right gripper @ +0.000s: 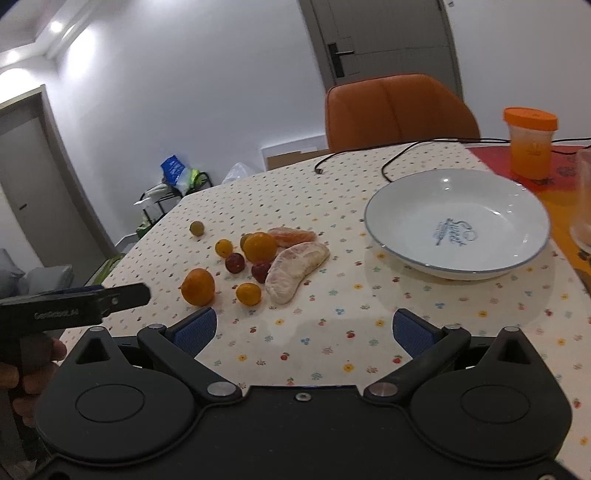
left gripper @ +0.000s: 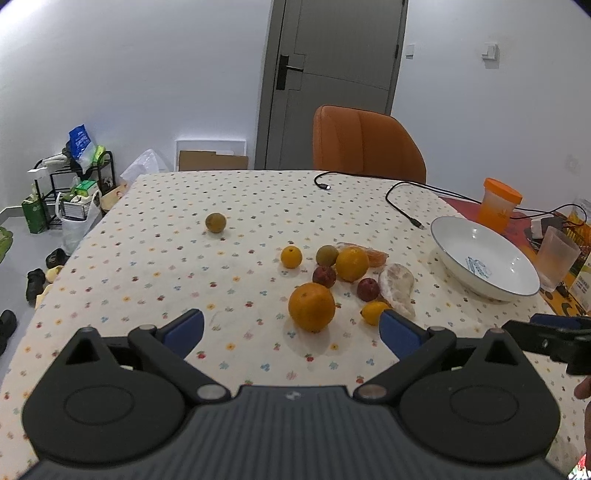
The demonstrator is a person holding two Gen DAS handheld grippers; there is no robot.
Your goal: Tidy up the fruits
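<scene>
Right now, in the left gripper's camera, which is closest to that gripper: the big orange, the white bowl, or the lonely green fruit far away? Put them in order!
1. The big orange, right in front of the left gripper, between its open fingers.
2. The white bowl, off to the right.
3. The green fruit, alone, farther back and left.

Even, cool indoor light is recorded in both views. In the right wrist view, recessed ceiling lights are blown out at upper left, and a bright patch is thrown on the wall beneath them. Soft, short shadows are cast on the worktop beside the fruit beyond the fingers. Small glints are seen on the bowl rim. Strong fisheye bending is seen at the frame edges, with dark corners. The door is slightly smeared.
</scene>
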